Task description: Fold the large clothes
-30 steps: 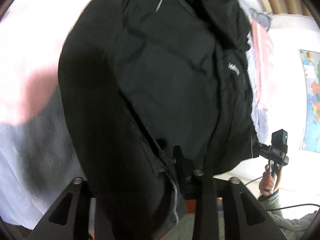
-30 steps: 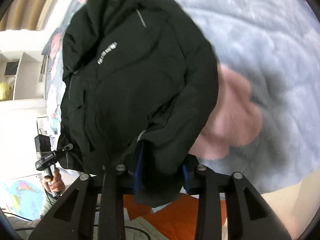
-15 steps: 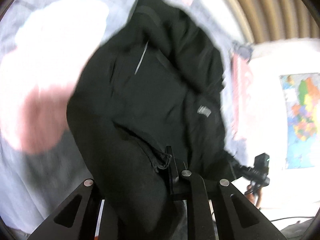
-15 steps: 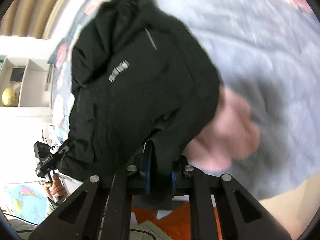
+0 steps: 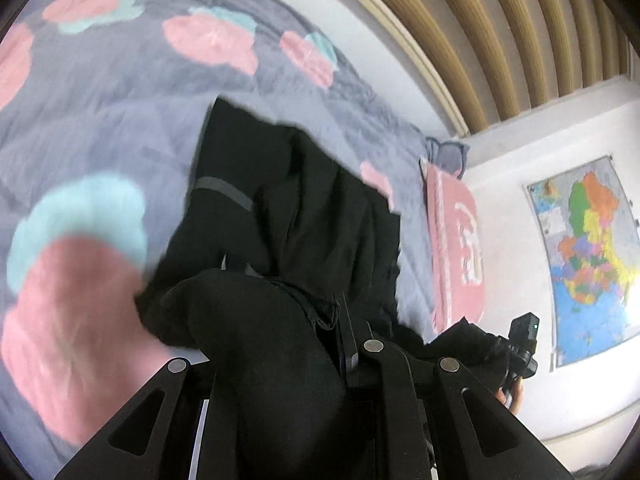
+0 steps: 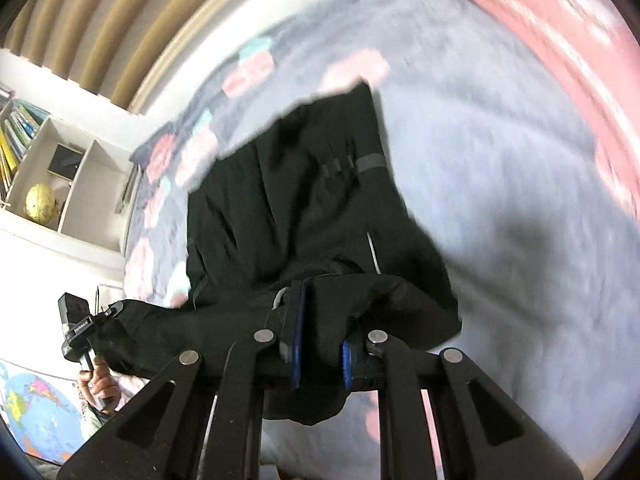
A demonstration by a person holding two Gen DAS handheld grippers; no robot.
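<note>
A black jacket, matte and creased with a grey reflective strip, hangs bunched over a fleecy grey bedspread patterned with pink and teal clouds. The left gripper has its jaws clamped on the hem; the right gripper pinches thick cloth between blue pads.
</note>
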